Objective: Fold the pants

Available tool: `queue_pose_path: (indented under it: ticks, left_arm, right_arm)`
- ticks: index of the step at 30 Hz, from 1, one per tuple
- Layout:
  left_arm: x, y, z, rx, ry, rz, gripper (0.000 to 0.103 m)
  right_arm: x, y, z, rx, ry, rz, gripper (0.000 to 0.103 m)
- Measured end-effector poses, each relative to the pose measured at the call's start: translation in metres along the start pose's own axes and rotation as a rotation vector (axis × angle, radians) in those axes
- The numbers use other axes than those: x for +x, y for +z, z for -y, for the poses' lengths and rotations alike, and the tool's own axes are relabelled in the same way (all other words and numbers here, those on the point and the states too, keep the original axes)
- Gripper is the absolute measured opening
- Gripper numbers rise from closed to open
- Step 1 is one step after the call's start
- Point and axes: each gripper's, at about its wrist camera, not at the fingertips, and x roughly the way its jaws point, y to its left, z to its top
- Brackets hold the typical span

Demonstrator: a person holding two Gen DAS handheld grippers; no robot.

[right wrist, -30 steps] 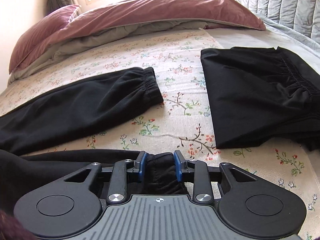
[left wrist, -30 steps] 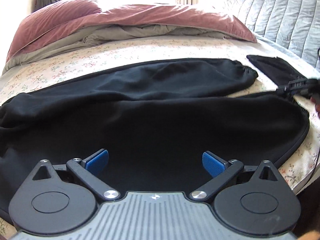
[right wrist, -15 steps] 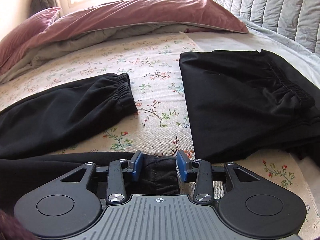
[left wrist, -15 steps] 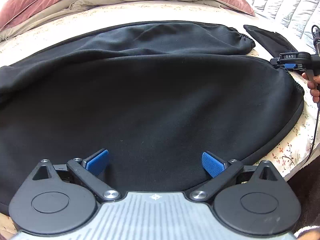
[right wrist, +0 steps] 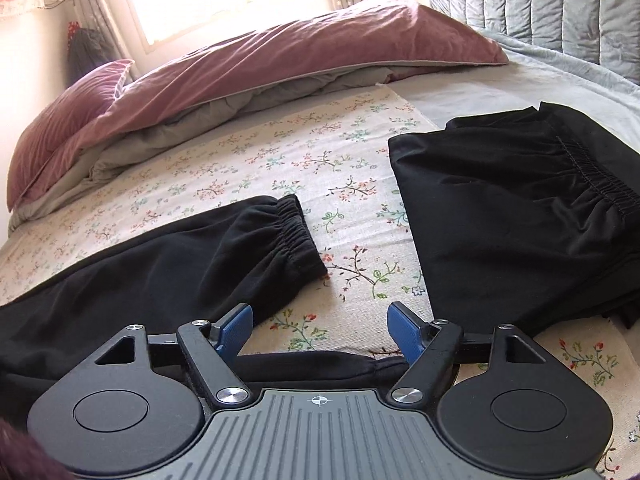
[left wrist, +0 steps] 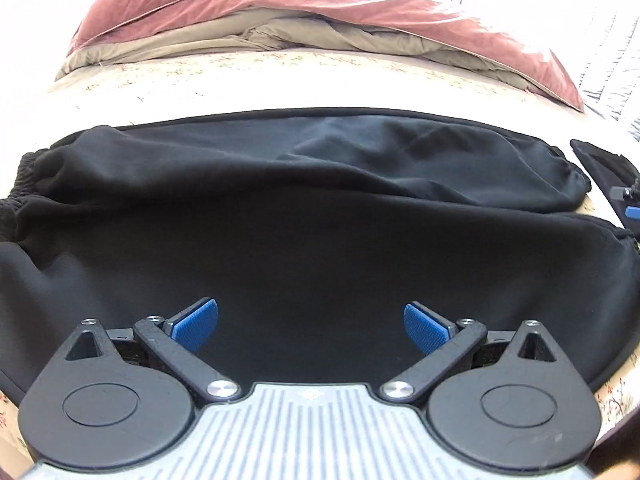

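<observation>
In my left wrist view, the waistband of the black pants bunches at the far left edge. From there the pants stretch flat across the bed, the two legs lying side by side, one nearer me and one beyond it. My left hand-held gripper hovers over the near leg with its jaws wide and nothing between the blue pads. Beyond the pants, a maroon duvet is heaped along the far side of the bed. At the right edge, the far leg ends in a gathered cuff, and just past it a bit of my right hand-held gripper shows beside a corner of another dark garment.

In my right wrist view, a maroon pillow sits at the far left against the duvet. The far leg runs in from the left and stops at its elastic cuff on the floral sheet. My right hand-held gripper is opening, already fairly wide; the pads touch nothing, and the near leg's end lies loose below them, close to the gripper body. To the right, well apart from the cuff, a folded black garment rests on the sheet with its gathered band toward the right. A grey quilted headboard stands behind it.
</observation>
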Motion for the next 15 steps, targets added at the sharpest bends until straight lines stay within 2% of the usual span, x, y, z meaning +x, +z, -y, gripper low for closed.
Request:
queue_pose_path:
  ticks: [3,7,10,15]
  left_arm:
    - [-0.001,0.028,-0.003,0.032,0.004,0.033,0.103]
    - [0.009,0.071,0.021,0.134,-0.015,0.065,0.103]
    - [0.035,0.108,0.06,0.244,-0.07,0.076,0.103]
    - [0.102,0.161,0.143,0.437,-0.183,0.101,0.103]
  right_arm:
    - [0.015,0.005,-0.002,0.049,-0.005,-0.011,0.076]
    - [0.034,0.012,-0.002,0.094,-0.022,-0.007,0.076]
    - [0.05,0.015,0.001,0.121,-0.043,-0.023,0.076]
    - [0.064,0.019,0.005,0.138,0.017,-0.03,0.073]
